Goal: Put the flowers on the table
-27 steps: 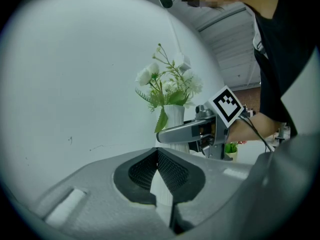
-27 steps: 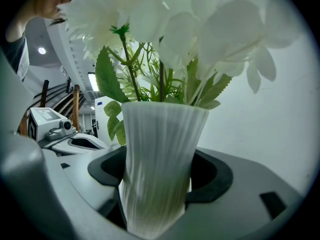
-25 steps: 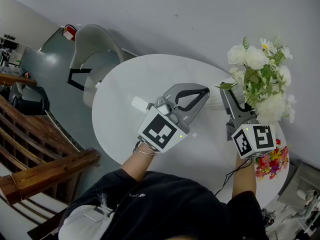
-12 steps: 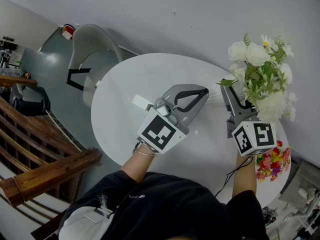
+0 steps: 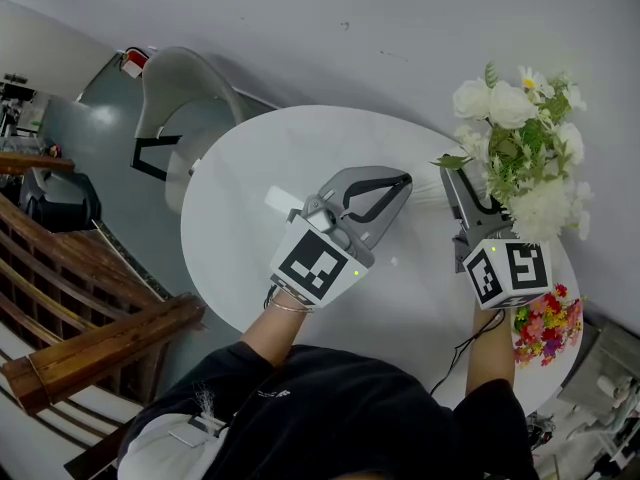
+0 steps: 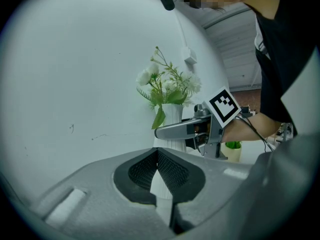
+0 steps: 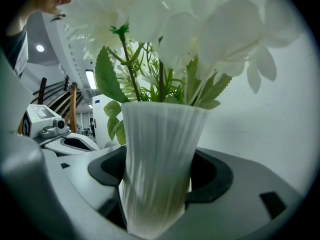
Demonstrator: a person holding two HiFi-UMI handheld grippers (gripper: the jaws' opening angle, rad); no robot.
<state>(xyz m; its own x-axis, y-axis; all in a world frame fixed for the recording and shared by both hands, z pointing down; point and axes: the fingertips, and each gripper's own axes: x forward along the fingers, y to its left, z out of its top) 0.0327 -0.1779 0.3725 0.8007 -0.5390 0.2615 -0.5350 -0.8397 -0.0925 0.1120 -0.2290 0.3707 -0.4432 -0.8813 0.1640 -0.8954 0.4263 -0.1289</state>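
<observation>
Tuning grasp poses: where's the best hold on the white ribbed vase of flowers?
Grip the vase at its narrow lower body, coming in level from the side. It stands upright, flares upward, and the flowers overhang its mouth. The right gripper holds it so.

The right gripper (image 5: 466, 188) now sits a touch higher in the head view than a second ago, and the flowers (image 5: 520, 133) in the vase (image 7: 160, 169) it clamps rise with it. The top of the bouquet comes nearer the picture's upper edge, farther from the person. The left gripper (image 5: 400, 183) drifts slightly left, its marker cube a little closer to the worktop (image 5: 250, 178) rim on the person's side. Both shifts are small. The grey chair (image 5: 175, 98) also slips a little toward the picture's left edge.
</observation>
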